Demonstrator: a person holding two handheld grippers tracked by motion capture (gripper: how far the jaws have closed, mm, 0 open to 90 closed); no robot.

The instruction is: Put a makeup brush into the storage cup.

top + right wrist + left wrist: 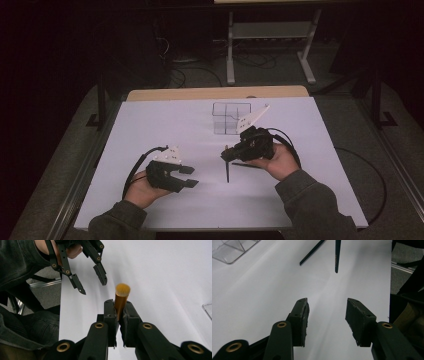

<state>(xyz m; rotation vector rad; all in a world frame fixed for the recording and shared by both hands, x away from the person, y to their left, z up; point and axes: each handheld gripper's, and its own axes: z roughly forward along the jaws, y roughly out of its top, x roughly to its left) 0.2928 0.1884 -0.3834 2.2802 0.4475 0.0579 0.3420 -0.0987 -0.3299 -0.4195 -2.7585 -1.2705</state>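
White counter (pixel 165 125) across most of the high view, dark floor around it. Toward the far middle, a clear organizer (pixel 230 118) split into compartments, all apparently empty; one transparent corner of it at the top left of the left gripper view (pixel 230 251).

Right hand-held gripper (pixel 231 155) near the counter's middle, just this side of the organizer, grey plate tilted up on top, cable looping behind the hand. Jaws clamped on a brush (pixel 121 302): in the right gripper view, a golden-brown ferrule rising between the two black pads, topped by a short, blurred tuft of orange-brown bristles. In the high view, its thin dark handle (pixel 227 170) pointing down from the jaws toward the counter; contact with the surface impossible to judge. In the left gripper view, same handle (pixel 336 255) as a slim black tapering stick with faint lettering, tip above the white surface.

Second thin dark stick (pixel 248 165) lying just beside the first under the right hand, also seen in the left gripper view (pixel 312 252).

Left hand-held gripper (pixel 190 177) at the near left, well apart from the brush, jaws spread wide with nothing between them; same in its own view (pixel 327 315), bare white counter between the pads.
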